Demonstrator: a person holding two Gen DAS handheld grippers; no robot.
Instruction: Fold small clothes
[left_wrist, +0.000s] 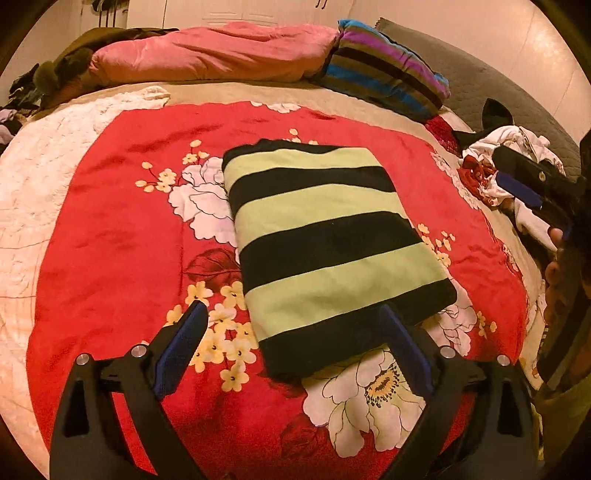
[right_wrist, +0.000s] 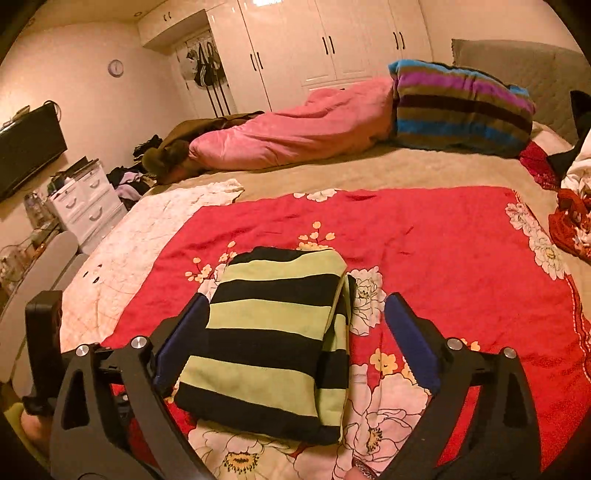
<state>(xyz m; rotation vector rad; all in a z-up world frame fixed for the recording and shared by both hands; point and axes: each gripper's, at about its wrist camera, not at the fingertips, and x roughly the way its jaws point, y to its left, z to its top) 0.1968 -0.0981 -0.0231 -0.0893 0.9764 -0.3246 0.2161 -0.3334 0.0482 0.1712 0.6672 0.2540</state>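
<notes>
Lying flat on the red floral blanket (left_wrist: 110, 221) is the striped garment (left_wrist: 328, 236) — black and pale green bands, folded into a tidy rectangle near the middle of the bed. Both tools stand above it with nothing held. The left gripper (left_wrist: 291, 343) has its blue pads spread wide, one over the yellow blossoms of the blanket, the other over the garment's near corner. The right gripper (right_wrist: 295, 339) is likewise spread wide, with the folded piece seen between its fingers but not pinched by them. At the far side of the bed lie a pink quilt (left_wrist: 214, 51) and a striped pillow (left_wrist: 384, 70) — beside the blanket, a loose heap of clothes (left_wrist: 502, 162).
</notes>
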